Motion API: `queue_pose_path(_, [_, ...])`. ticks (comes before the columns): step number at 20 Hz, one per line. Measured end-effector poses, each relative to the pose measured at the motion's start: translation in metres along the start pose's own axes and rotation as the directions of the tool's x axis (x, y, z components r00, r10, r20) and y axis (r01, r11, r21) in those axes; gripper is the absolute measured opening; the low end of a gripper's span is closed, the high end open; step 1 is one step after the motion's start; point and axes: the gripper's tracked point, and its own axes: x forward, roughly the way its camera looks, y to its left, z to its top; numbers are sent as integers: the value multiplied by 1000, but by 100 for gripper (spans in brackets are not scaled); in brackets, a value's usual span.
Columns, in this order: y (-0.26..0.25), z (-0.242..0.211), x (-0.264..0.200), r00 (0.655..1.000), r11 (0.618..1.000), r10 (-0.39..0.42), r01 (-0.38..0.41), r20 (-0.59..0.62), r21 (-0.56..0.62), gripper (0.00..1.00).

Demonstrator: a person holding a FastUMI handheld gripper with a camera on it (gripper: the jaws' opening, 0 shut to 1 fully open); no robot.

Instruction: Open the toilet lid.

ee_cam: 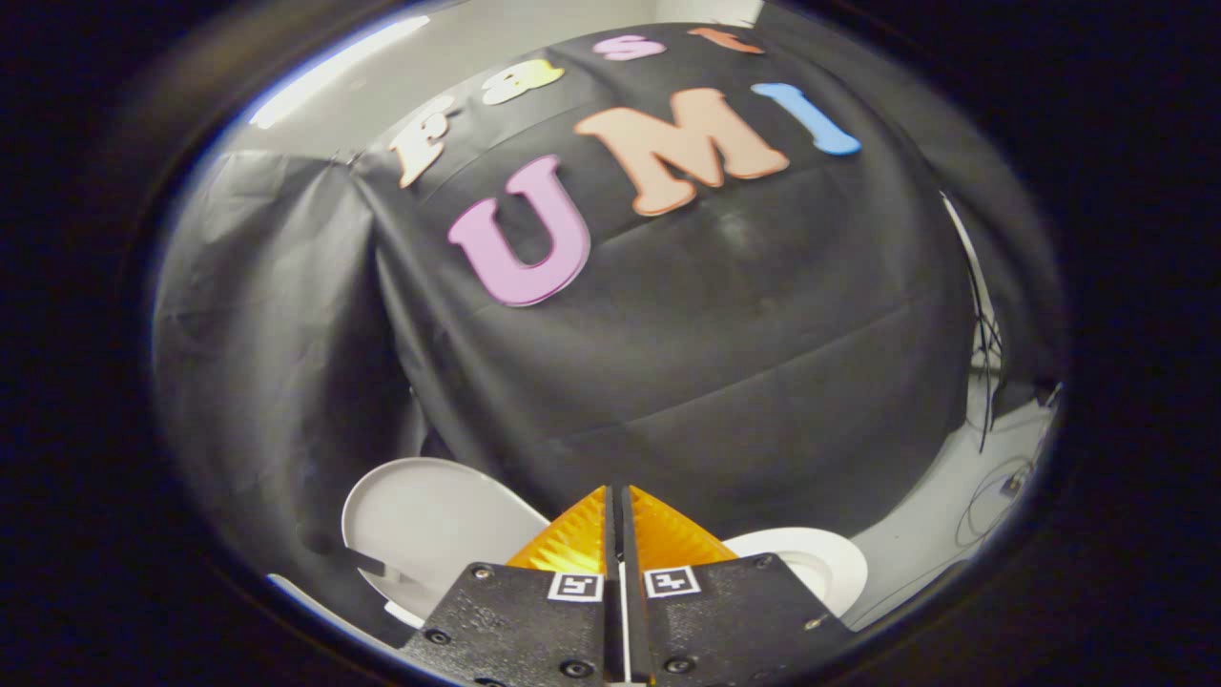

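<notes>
Claw [616, 496]: two fingers pressed together, tips meeting at a thin seam, nothing between them. Ribbed wedge-shaped pads; matte, grainy mounts behind with screw heads and small square markers.

Lid [434, 520]: just left of the fingers and slightly beyond. Smooth white plastic, rounded oval, raised and standing tilted, its broad inner face turned toward the camera, long axis running up from the hinge end near the claw mounts. A dark strip crosses its lower left part; what it is cannot be told.

Bowl [820, 563]: right of the fingers, partly hidden by them. White, glossy, curved rim with a shallower inner ring showing; uncovered.

Floor [940, 496]: pale, smooth, to the right beyond the bowl, with thin dark cables [992, 477] looped on it.

Wall [725, 382]: black cloth, creased and folded, behind the toilet and wrapping round to the left.

Far top: pale ceiling with a bright light strip [334, 67].
</notes>
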Motion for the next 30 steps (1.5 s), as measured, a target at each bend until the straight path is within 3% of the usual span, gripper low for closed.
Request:
queue_pose_path(5, [86, -10, 16, 997, 985, 47, -57, -62, -165, 2])
queue_pose_path(15, [213, -59, 22, 985, 936, 150, -170, -88, -309, 2])
queue_pose_path(21, [248, -81, 20, 972, 905, 193, -228, -131, -359, 2])
queue_pose_path(30, [262, -104, 20, 956, 891, 235, -285, -177, -354, 3])
